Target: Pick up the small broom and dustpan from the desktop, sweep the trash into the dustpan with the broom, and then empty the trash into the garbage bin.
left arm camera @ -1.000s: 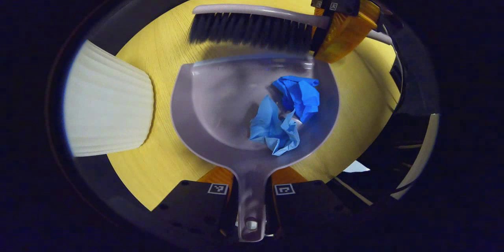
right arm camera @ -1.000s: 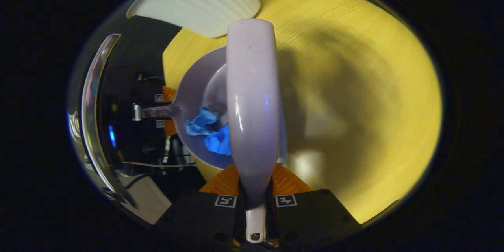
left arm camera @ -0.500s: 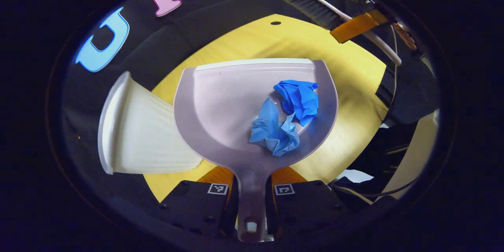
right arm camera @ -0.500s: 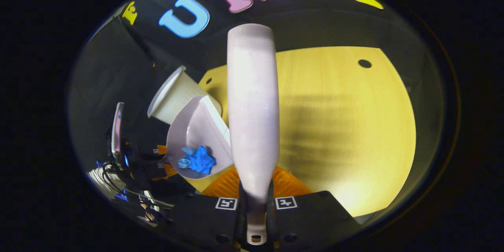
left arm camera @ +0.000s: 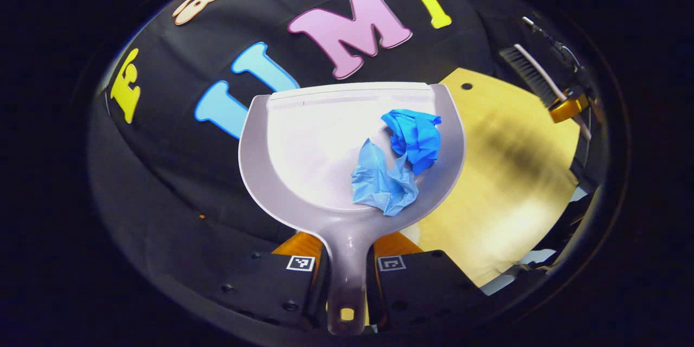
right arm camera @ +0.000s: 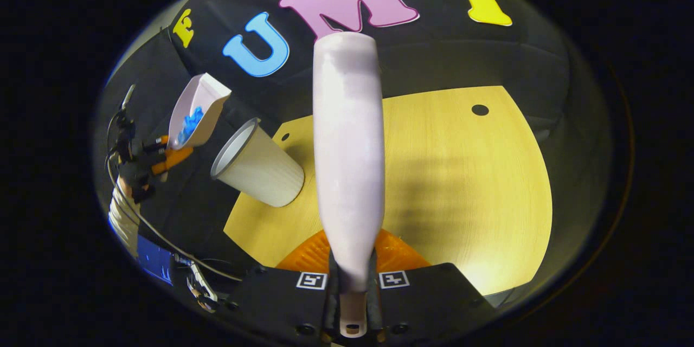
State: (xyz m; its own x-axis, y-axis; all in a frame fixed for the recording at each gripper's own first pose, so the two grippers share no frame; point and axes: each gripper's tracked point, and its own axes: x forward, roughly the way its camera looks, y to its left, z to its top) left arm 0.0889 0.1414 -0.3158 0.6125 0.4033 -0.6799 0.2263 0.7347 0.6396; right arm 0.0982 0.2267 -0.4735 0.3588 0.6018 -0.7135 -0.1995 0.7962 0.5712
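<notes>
My left gripper (left arm camera: 347, 252) is shut on the handle of the pale lilac dustpan (left arm camera: 303, 152), which is held up in the air in front of the booth wall. Crumpled blue trash (left arm camera: 398, 160) lies in the pan's right half. In the right gripper view the dustpan (right arm camera: 203, 98) hangs high at the left, above and left of the white garbage bin (right arm camera: 259, 167), with the left gripper (right arm camera: 162, 154) below it. My right gripper (right arm camera: 351, 276) is shut on the broom's handle; the broom's pale back (right arm camera: 348, 146) runs straight ahead. The broom (left arm camera: 534, 77) appears far right in the left gripper view.
The yellow wooden desktop (right arm camera: 461, 190) spreads under the broom, with a small hole (right arm camera: 480, 110) near its far edge. The ribbed white bin stands on the desk's left corner. A person's sleeve and cables (right arm camera: 127, 211) are at the far left.
The dustpan has risen off the desk and swung left, carrying the blue trash above the bin. The broom has lifted away from the pan and now hangs over the desk.
</notes>
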